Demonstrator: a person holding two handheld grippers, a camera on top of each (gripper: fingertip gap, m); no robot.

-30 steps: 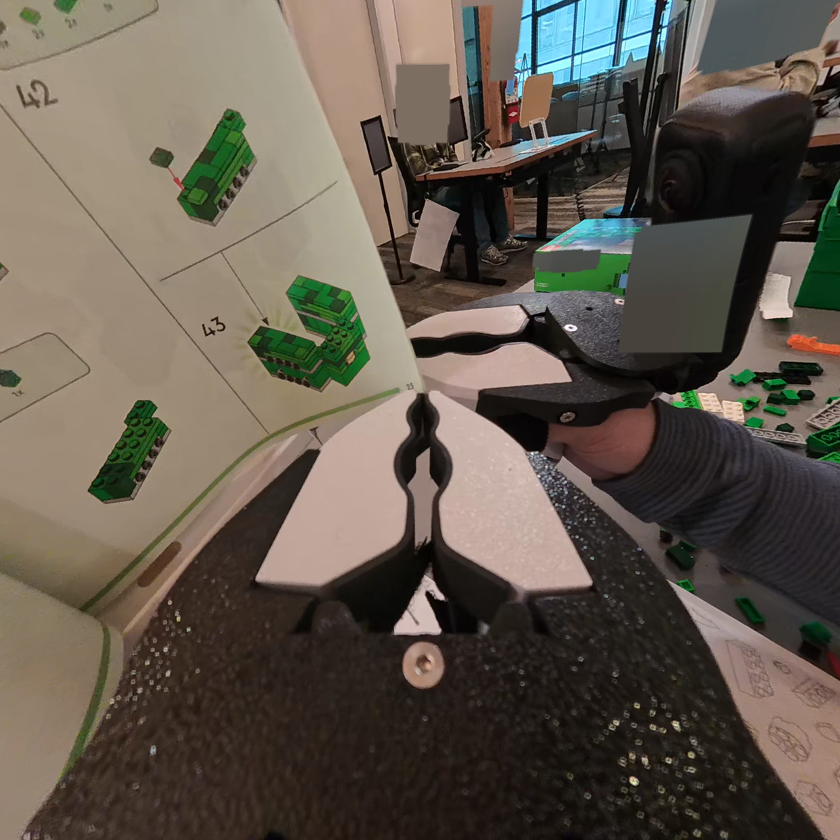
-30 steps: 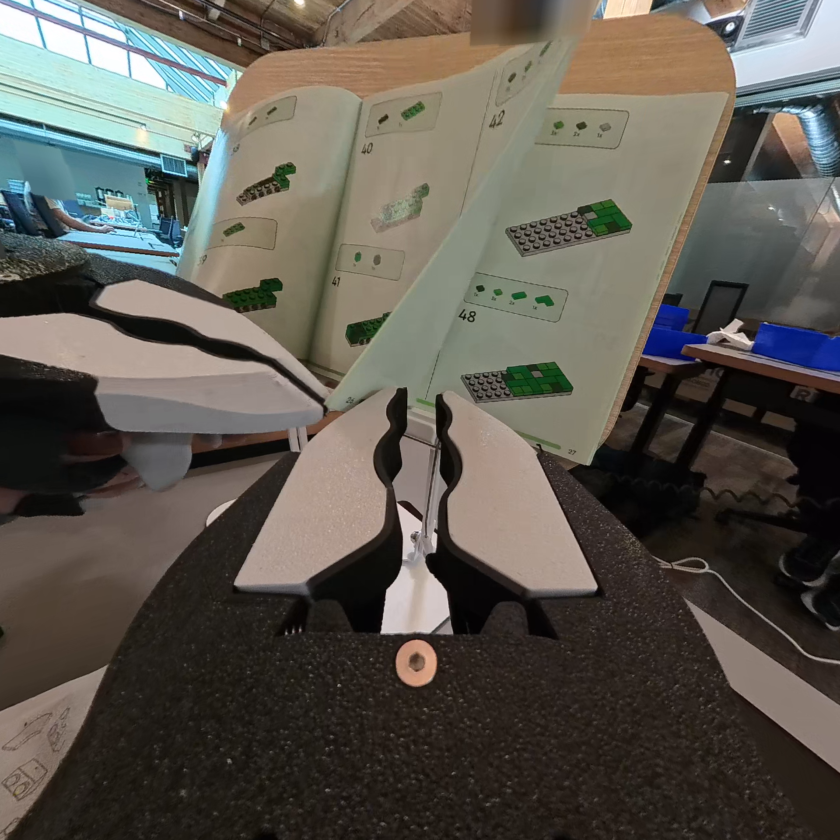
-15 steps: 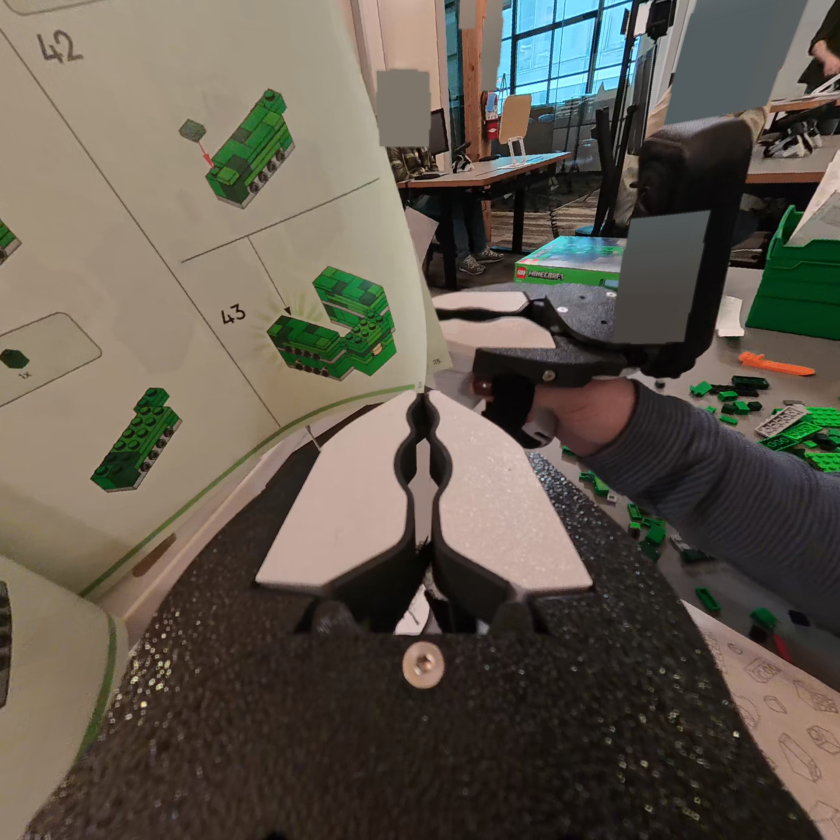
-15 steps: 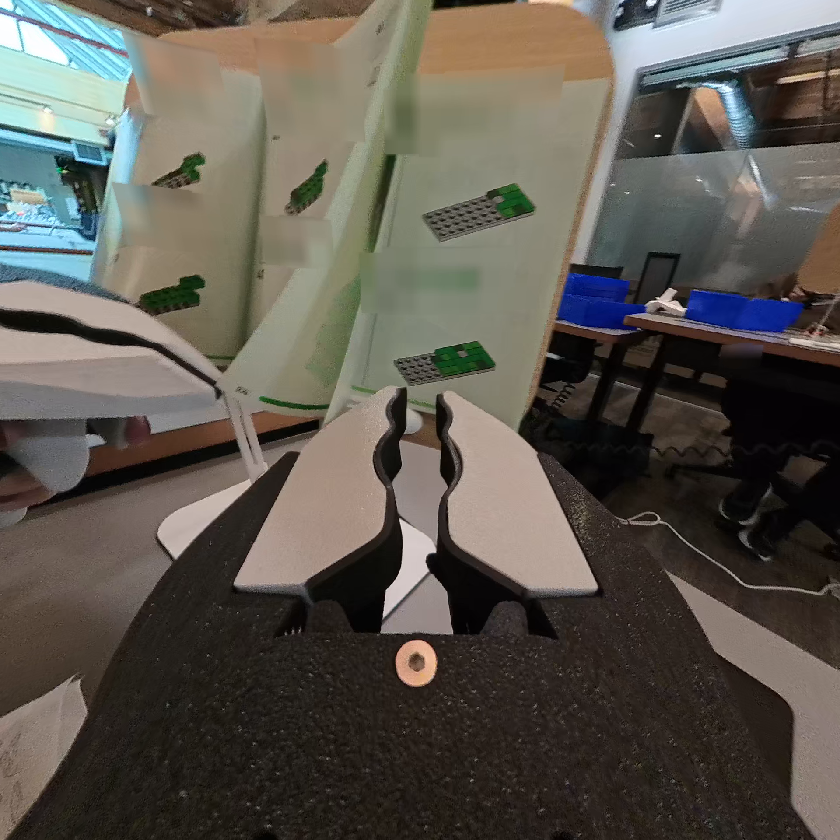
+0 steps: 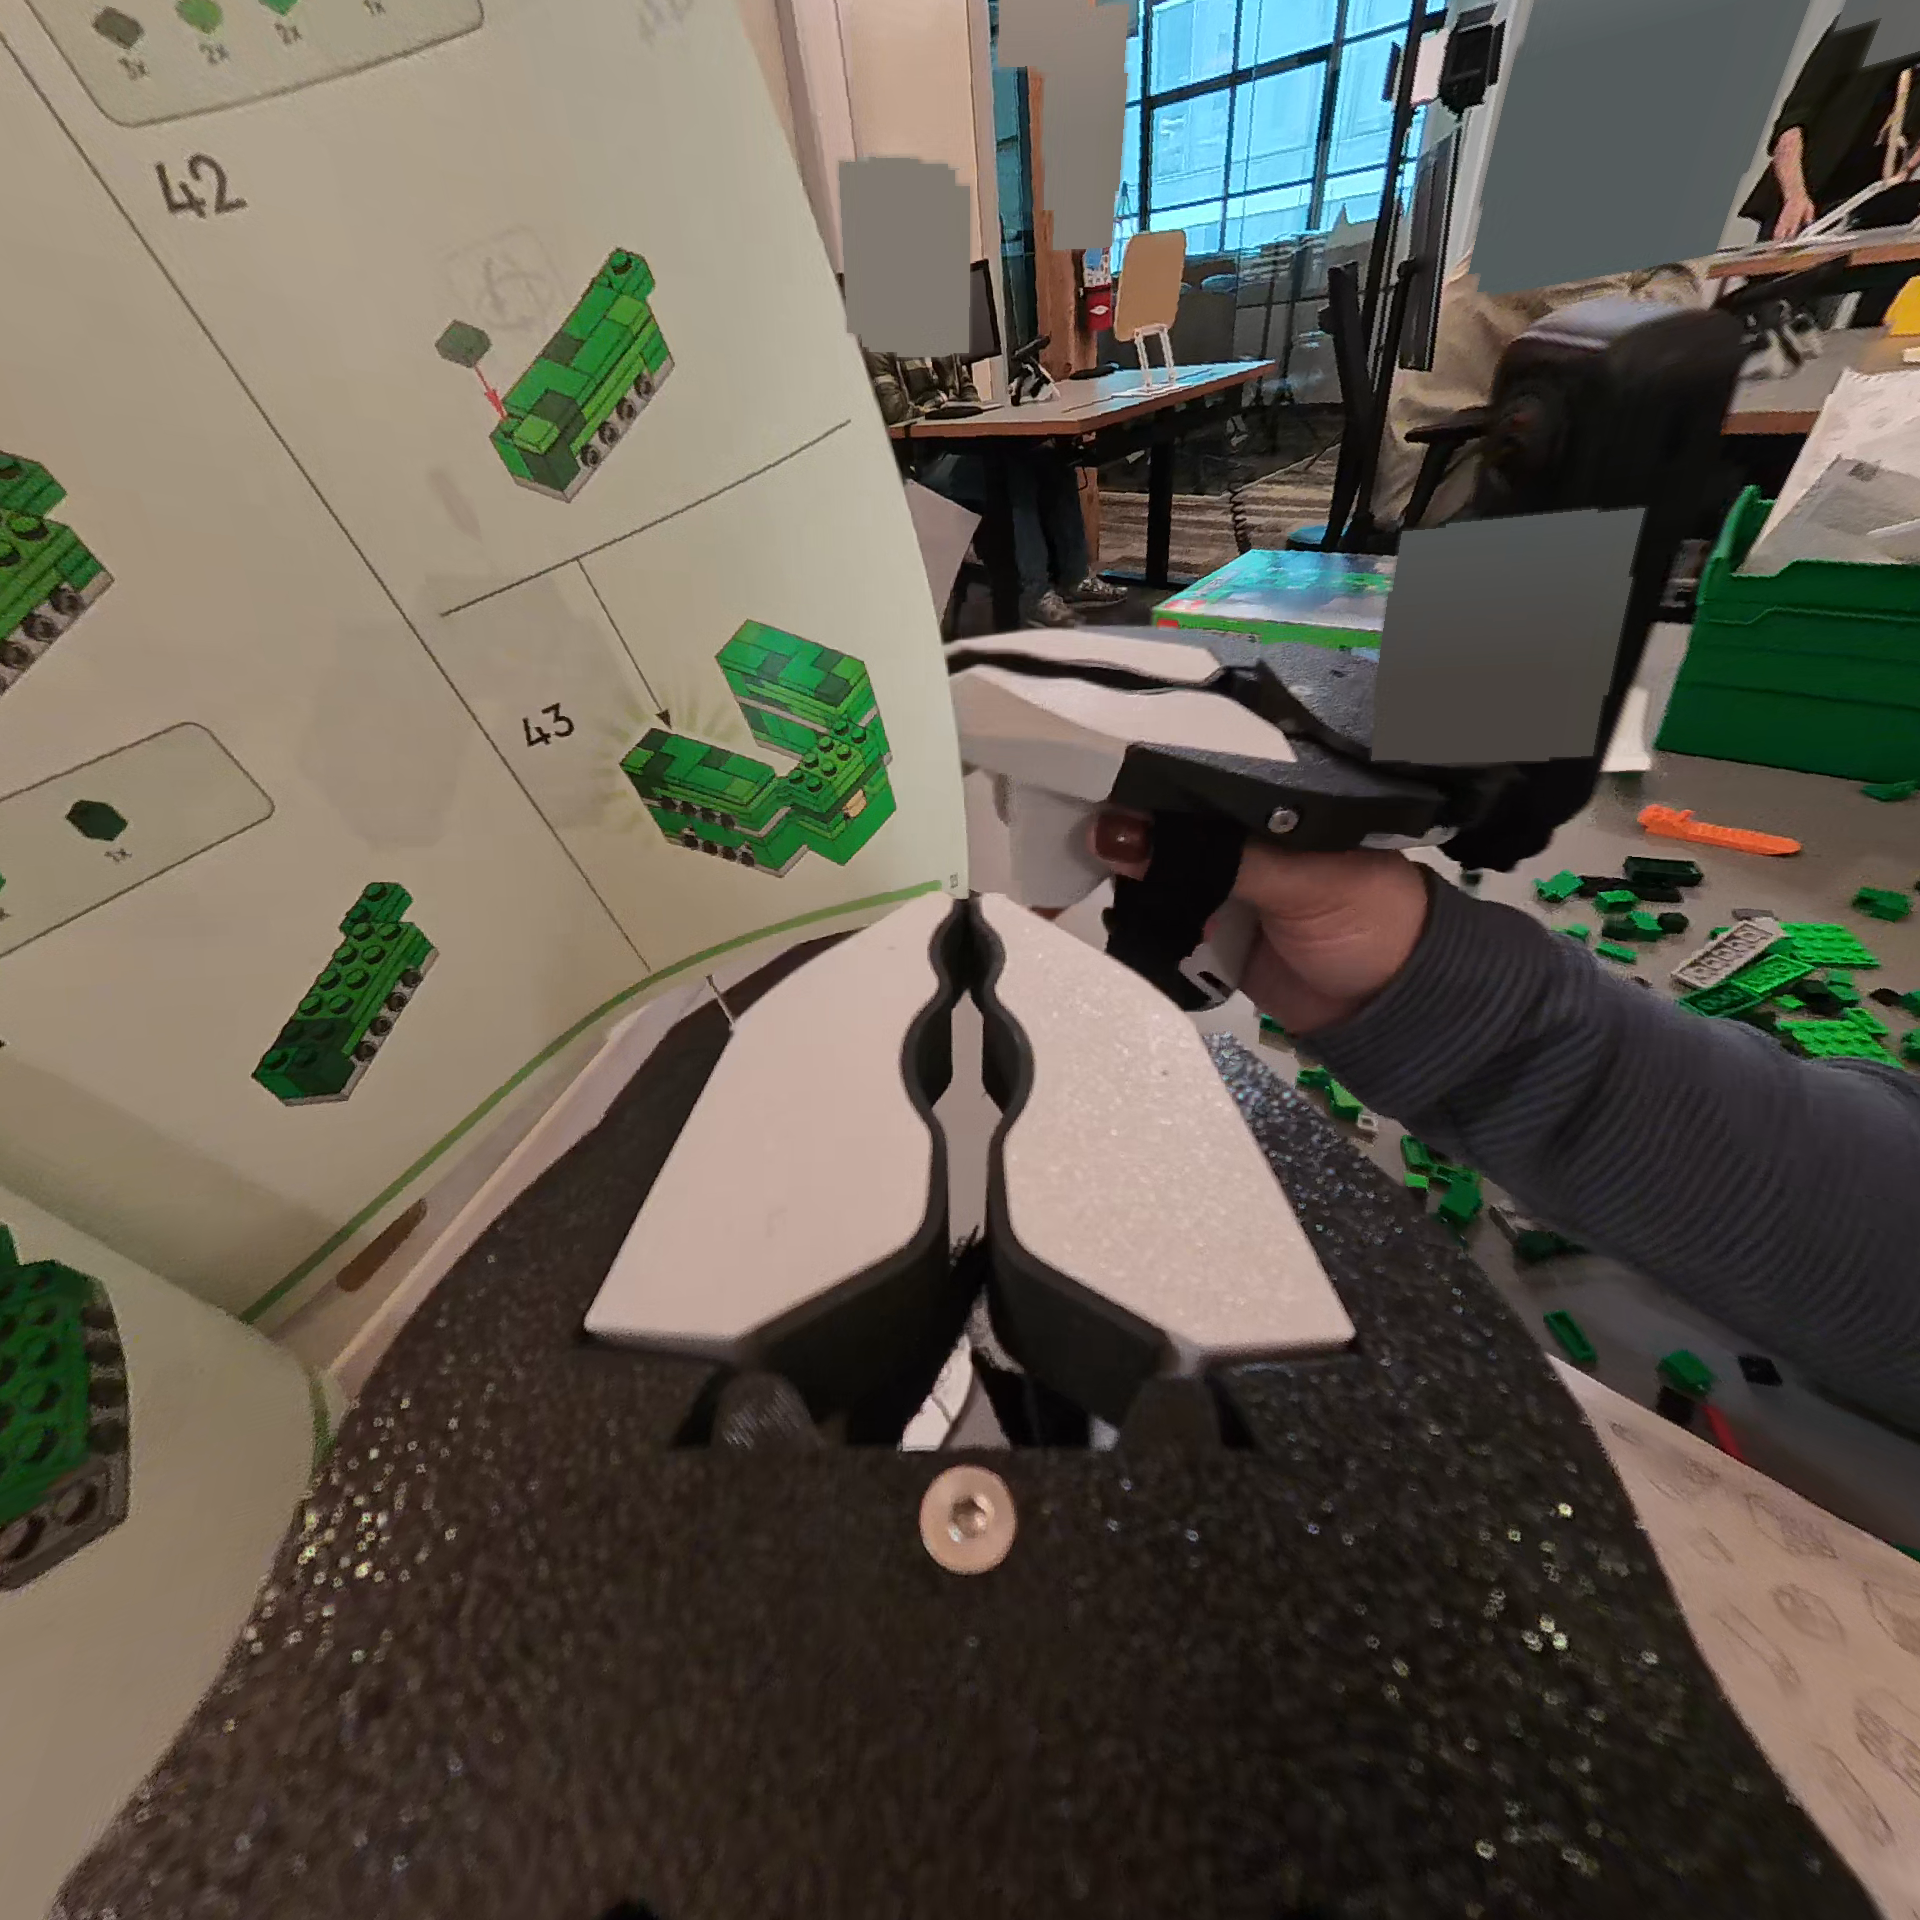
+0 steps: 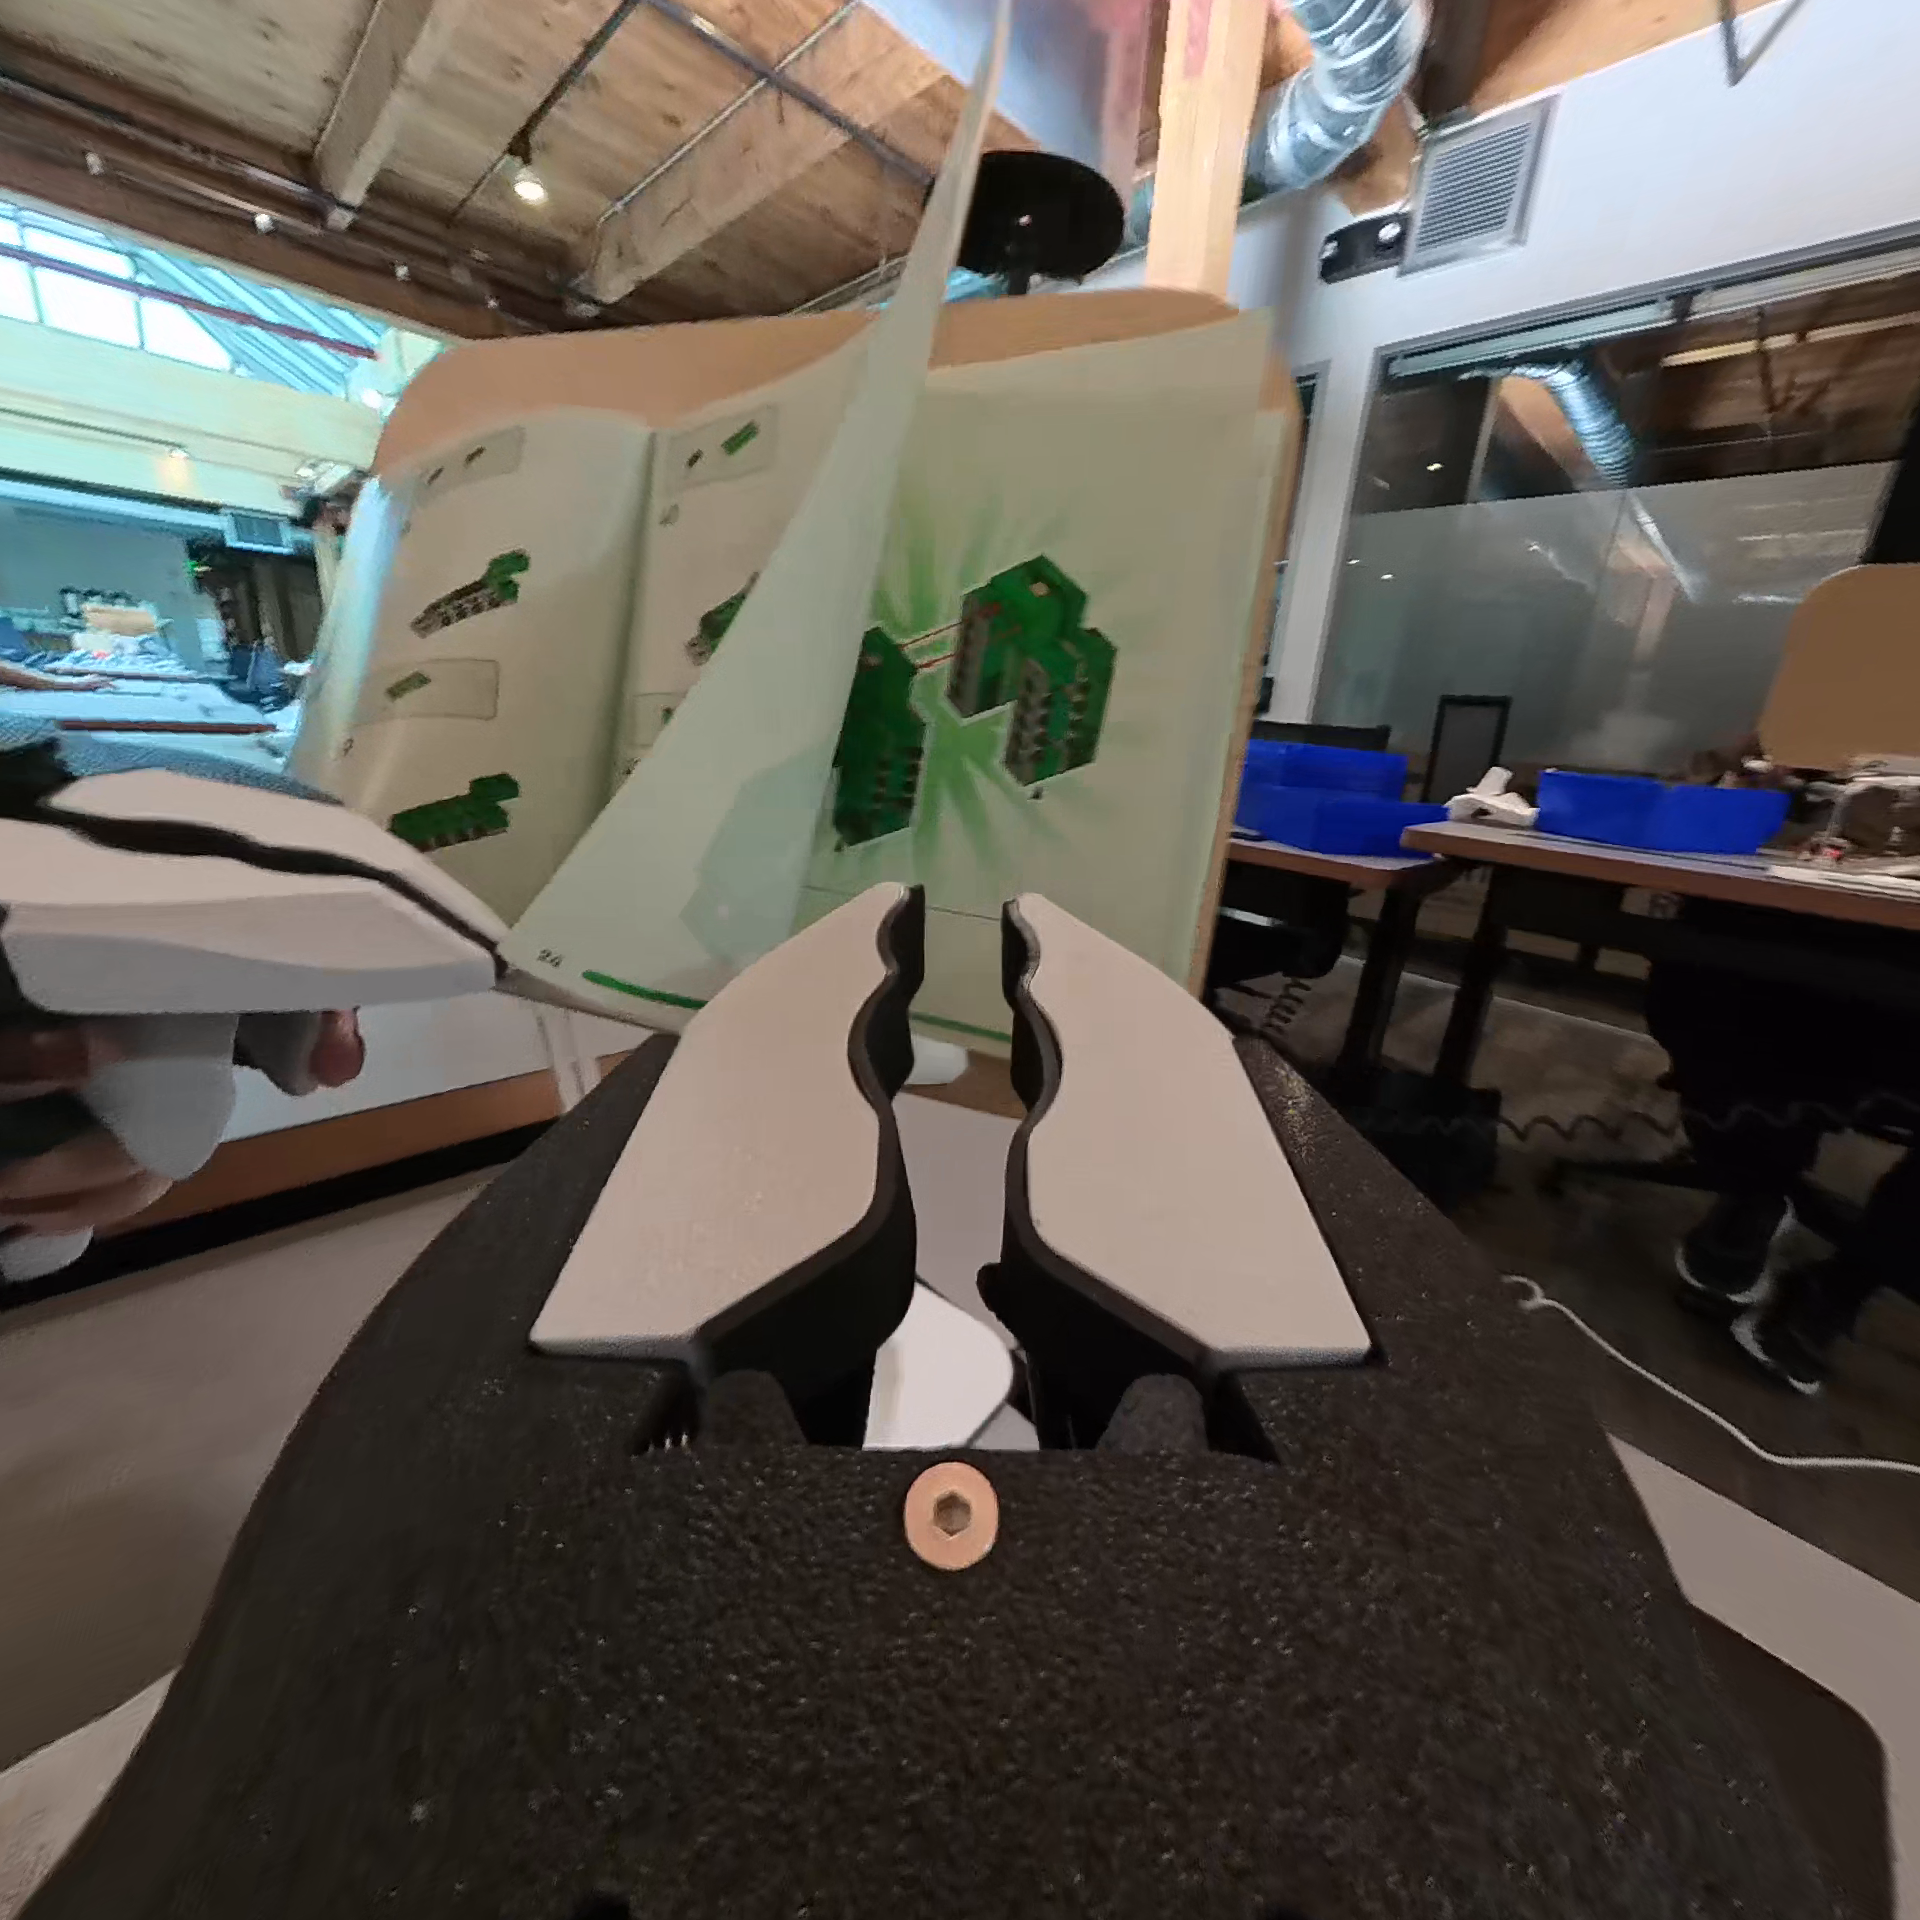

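Open-plan workshop with timber ceiling and glass partitions behind; grey desk (image 5: 1714,790) under both tools. Left of the left gripper (image 5: 964,914): the instruction booklet (image 5: 416,623), propped on a wooden stand (image 6: 1242,665), its printed green brick diagrams filling that side of the left wrist view. Left gripper's jaws are pressed together on the bottom outer corner of one loose page (image 6: 831,665); the right wrist view shows the same pinch, the page corner caught at the jaw tips. That page is lifted off the spread and curves upward from the jaws, long edge running near vertical, standing between the left-hand and right-hand leaves of the booklet. Right gripper (image 6: 961,909): jaws parted by a narrow gap, holding nothing, tips pointed at the booklet's lower edge, just right of the pinched corner and not touching paper. The left gripper is thus the one on the page; the right sits near, just beside it. Right of both tools: scattered green bricks (image 5: 1766,966), an orange brick separator (image 5: 1714,831), a green crate (image 5: 1808,665) and a green box (image 5: 1278,597). A printed sheet (image 5: 1766,1621) lies at lower right.
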